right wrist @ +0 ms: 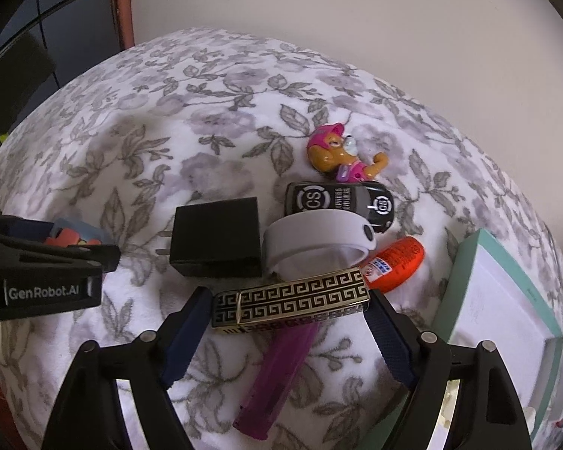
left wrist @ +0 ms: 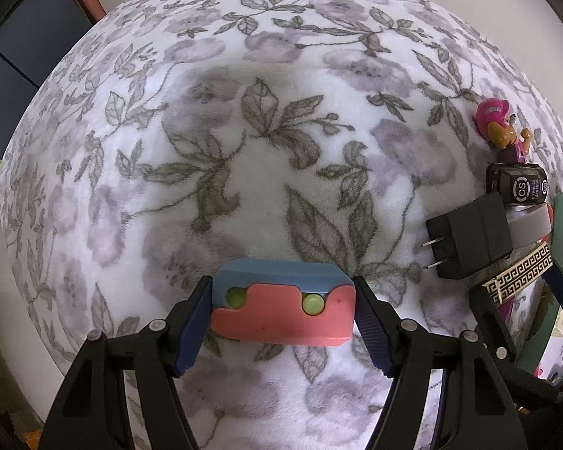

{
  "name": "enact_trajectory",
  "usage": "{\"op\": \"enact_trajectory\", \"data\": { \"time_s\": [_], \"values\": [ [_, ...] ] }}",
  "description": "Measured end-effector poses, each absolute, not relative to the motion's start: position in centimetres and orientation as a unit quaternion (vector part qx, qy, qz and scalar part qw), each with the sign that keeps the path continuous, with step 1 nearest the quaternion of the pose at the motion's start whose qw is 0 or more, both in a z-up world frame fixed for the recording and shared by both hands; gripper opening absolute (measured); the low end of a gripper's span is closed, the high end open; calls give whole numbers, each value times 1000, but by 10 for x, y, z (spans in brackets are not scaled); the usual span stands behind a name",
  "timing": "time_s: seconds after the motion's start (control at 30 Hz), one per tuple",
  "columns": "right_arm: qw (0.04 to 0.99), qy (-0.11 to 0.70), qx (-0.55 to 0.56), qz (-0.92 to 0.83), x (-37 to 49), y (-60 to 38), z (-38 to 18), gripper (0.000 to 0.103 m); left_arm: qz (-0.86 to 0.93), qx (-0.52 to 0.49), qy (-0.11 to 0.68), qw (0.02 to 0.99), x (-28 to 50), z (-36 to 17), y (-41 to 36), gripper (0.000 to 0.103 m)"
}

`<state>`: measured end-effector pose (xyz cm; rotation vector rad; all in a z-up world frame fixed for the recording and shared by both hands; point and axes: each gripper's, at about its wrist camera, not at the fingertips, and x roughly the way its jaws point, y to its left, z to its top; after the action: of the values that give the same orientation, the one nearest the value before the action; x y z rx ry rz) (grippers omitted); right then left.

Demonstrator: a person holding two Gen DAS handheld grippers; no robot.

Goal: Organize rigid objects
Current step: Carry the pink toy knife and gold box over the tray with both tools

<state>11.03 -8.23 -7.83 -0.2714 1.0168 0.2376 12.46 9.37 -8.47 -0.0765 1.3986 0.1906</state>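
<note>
The left gripper (left wrist: 283, 302) holds a blue and pink block (left wrist: 283, 302) by its two short ends, with both dark pads pressed flat on it, and it points straight down at the flowered blanket (left wrist: 244, 131) on the bed. The block hangs out in the open middle of the blanket, away from the other things. The right gripper (right wrist: 291, 305) has its pads on both ends of a black and gold patterned box (right wrist: 291, 305), so it looks like it is gripping it, and it tilts down and forward. That box is at the near side of the little pile, lying across a purple lighter (right wrist: 277, 371). Just past it are a black charger (right wrist: 216, 238), a white ring (right wrist: 317, 242), a black toy car (right wrist: 339, 202), a pink puppy toy (right wrist: 337, 153) and a red tube (right wrist: 396, 262). A green-edged box (right wrist: 506, 300) sits near the right edge of the bed. To do this step well, I think each hand should keep its squeeze even on both ends so nothing twists out. The right hand should lift the patterned box straight up first, so it does not drag the lighter or bump the ring. The left hand should set the block down flat beside the pile, not on top of the charger's prongs, and let go only when it rests on the blanket.
</note>
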Motion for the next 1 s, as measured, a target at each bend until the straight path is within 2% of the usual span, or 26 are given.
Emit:
{"op": "enact_trajectory", "data": {
  "time_s": [0.27, 0.63, 1.0],
  "values": [
    [862, 479, -119, 113, 106, -88, -66, 84, 90, -48, 633, 768, 122, -74, 100, 73],
    [885, 445, -91, 98, 94, -106, -24, 84, 99, -42, 577, 809, 111, -21, 99, 73],
    [925, 378, -19, 33, 56, -169, 51, 84, 58, -13, 510, 858, 87, 44, 37, 73]
  ]
}}
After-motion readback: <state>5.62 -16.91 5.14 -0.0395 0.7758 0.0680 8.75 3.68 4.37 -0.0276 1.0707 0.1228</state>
